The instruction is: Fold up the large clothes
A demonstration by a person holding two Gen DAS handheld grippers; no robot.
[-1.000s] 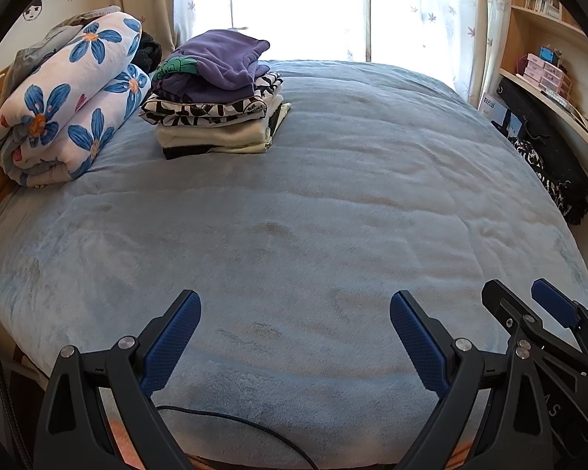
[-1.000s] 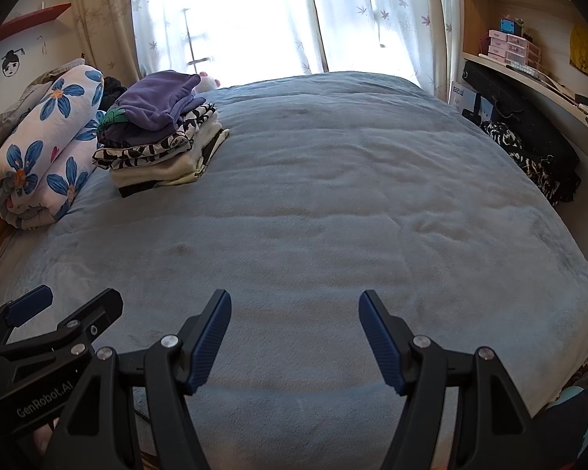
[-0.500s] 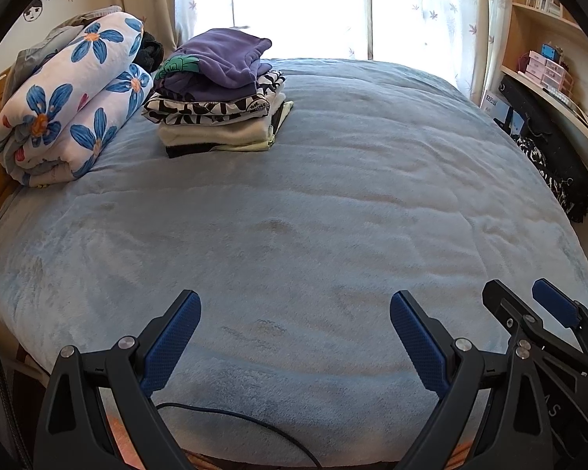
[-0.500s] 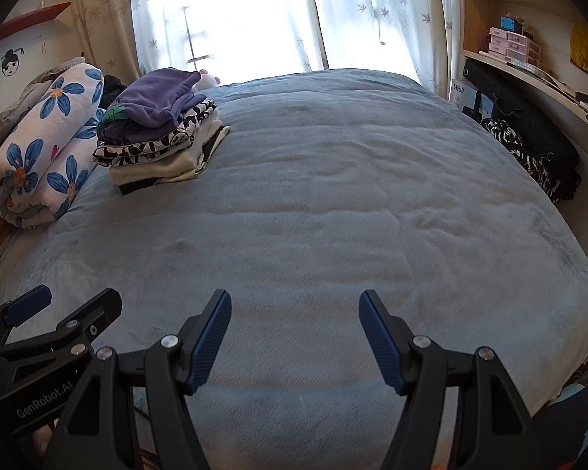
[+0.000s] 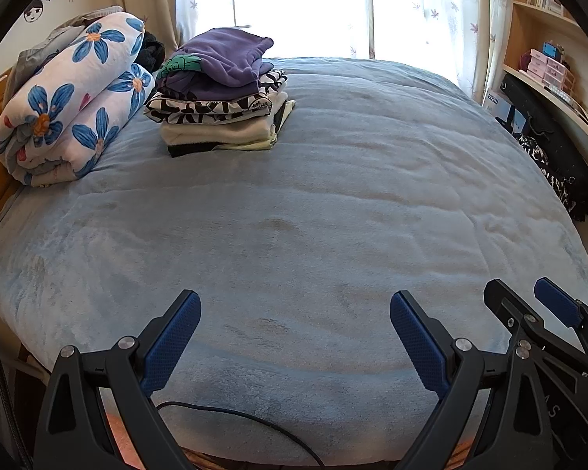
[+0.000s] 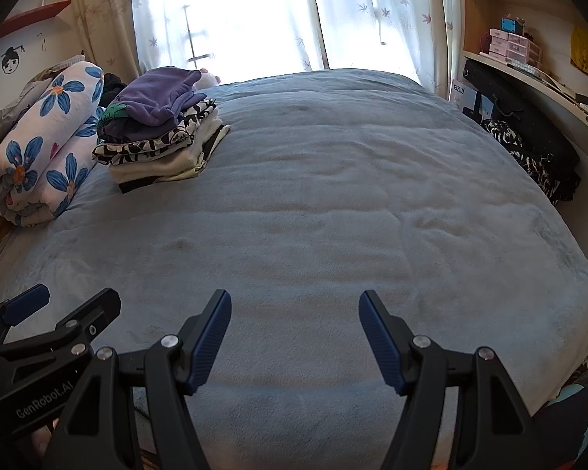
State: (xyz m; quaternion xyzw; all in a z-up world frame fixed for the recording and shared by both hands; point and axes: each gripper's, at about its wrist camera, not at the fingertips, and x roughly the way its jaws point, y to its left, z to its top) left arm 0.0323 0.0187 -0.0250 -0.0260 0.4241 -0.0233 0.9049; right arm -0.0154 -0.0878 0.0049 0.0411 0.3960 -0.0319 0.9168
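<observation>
A stack of folded clothes (image 5: 219, 94), purple on top, then black-and-white patterned and cream pieces, sits at the far left of the bed; it also shows in the right wrist view (image 6: 160, 129). My left gripper (image 5: 294, 309) is open and empty above the bed's near edge. My right gripper (image 6: 294, 309) is open and empty beside it, also at the near edge. The right gripper shows in the left wrist view (image 5: 529, 309), and the left gripper in the right wrist view (image 6: 62, 309). No loose garment lies on the bed in front of me.
A light blue blanket (image 5: 333, 203) covers the bed. A rolled floral quilt (image 5: 70, 102) lies at the far left by the headboard. Shelves with boxes (image 6: 509, 45) and dark bags (image 6: 529, 145) line the right side. A curtained window (image 6: 254, 11) is behind.
Both grippers have drifted slightly back and tilted, so the bed and the stack sit a little lower in view. Both stay open and empty.
</observation>
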